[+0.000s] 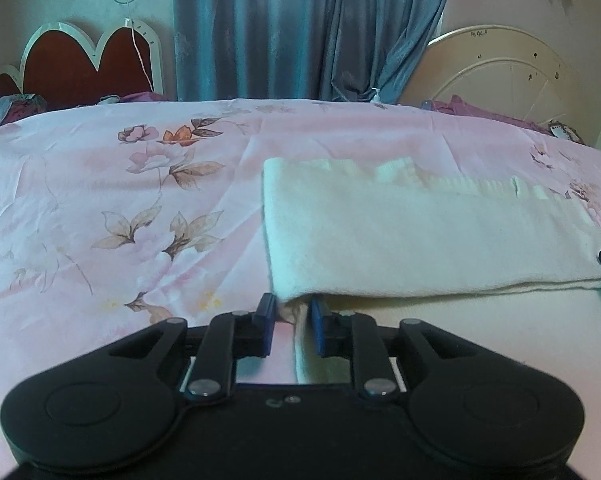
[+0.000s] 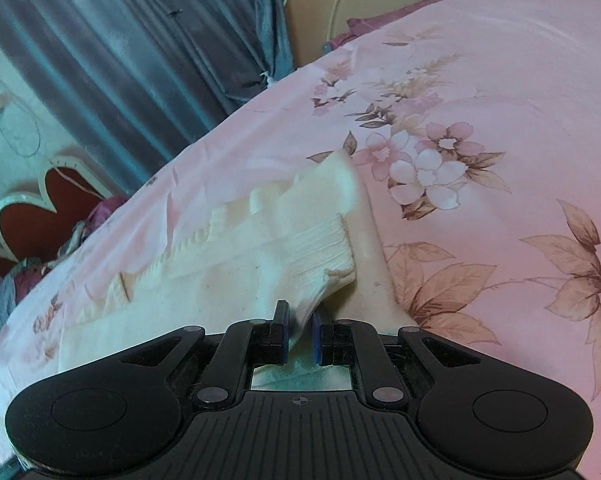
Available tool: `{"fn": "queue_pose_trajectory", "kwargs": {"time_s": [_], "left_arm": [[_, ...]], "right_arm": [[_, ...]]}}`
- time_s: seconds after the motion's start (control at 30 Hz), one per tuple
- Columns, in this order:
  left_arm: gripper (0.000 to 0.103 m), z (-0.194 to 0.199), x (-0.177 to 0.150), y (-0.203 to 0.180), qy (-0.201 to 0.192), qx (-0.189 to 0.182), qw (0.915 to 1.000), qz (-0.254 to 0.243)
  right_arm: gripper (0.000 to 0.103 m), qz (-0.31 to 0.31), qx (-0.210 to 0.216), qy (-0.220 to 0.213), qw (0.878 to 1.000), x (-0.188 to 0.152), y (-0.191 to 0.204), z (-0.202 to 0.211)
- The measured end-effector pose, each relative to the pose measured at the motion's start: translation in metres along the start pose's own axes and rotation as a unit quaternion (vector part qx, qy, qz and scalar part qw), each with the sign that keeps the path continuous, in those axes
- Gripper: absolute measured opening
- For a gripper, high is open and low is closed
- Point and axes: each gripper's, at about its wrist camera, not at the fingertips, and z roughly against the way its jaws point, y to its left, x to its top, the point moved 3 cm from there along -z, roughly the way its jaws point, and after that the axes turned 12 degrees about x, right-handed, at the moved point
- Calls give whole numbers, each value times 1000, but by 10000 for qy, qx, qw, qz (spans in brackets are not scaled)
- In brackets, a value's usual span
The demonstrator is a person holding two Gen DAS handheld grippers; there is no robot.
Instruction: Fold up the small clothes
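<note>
Floral bedspread (image 1: 100, 184), cream knit garment (image 1: 400, 236) half-folded

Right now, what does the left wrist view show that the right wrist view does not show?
Only the left wrist view: the left gripper at the garment's near corner, the other gripper's tip at the right edge.

Only the right wrist view: the right gripper shut on the white garment, lifting its ribbed end.

Both: the garment, pink floral bedsheet, blue curtain.

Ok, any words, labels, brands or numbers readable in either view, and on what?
None can be read.
Dark marks at the top of the cream round board: too small and blurred to read.
The white garment and pink floral bedsheet show no lettering.
</note>
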Motion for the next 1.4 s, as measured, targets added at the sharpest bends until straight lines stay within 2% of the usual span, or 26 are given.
{"fn": "queue_pose_trajectory", "kwargs": {"time_s": [0.03,0.07,0.17,0.2,0.23,0.3,0.33,0.37,0.43,0.5,0.63,0.8,0.83,0.87,0.97,1.03,1.1,1.17,1.23,1.27,1.3,1.37,1.4], "left_arm": [[20,-1,0,1,14,-18,10000,-7],[20,-1,0,1,26,-32,10000,-8],[20,1,0,2,57,-48,10000,-29],[22,4,1,4,75,-91,9999,-23],[28,7,2,6,89,-139,9999,5],[32,15,5,13,139,-256,9995,81],[35,19,6,17,157,-314,9993,154],[37,23,8,22,157,-371,9988,271],[51,26,16,27,79,-361,9982,464],[56,19,27,27,66,-359,9975,608],[56,-14,47,16,207,-314,9968,706],[56,-54,55,11,443,-275,9939,968],[55,-60,56,10,478,-279,9934,1000],[55,-65,56,9,503,-269,9932,1018],[46,-70,55,6,374,-153,9945,962],[36,-70,53,8,285,-95,9948,974],[34,-69,51,11,235,-88,9943,1039],[34,-67,49,10,165,-53,9951,969],[35,-64,52,7,146,5,9965,819],[36,-60,55,7,126,18,9966,816],[37,-56,57,8,79,27,9963,856],[41,-46,61,10,-74,74,9954,951],[43,-40,64,10,-157,77,9952,967]], "right_arm": [[10,131,-180,-6,9998,-1,1,2],[2,269,-328,20,9991,-3,2,4],[3,464,-440,131,9979,-10,4,6],[3,562,-437,112,9974,-9,7,9],[3,666,-449,59,9968,-9,11,14],[6,877,-466,-48,9950,-8,16,23],[16,979,-479,-142,9939,-7,19,28],[36,1113,-477,-231,9924,-5,21,31],[62,1352,-545,-320,9888,1,27,29],[63,1463,-555,-263,9873,7,31,19],[62,1607,-661,16,9848,15,31,-15],[62,1859,-753,231,9794,17,30,-45],[55,1911,-785,311,9779,16,29,-50],[34,1937,-752,399,9774,16,29,-55],[15,2216,-678,526,9714,12,36,-60],[13,2604,-796,473,9611,8,39,-61],[13,2726,-1061,348,9556,8,32,-63],[13,2463,-1015,297,9634,14,24,-63],[13,2498,-1018,253,9626,16,27,-60],[17,2438,-971,178,9648,17,29,-56],[22,2368,-880,79,9675,20,32,-50],[45,2423,-753,-84,9672,21,41,-42],[50,2482,-718,-113,9660,21,47,-40]]}}
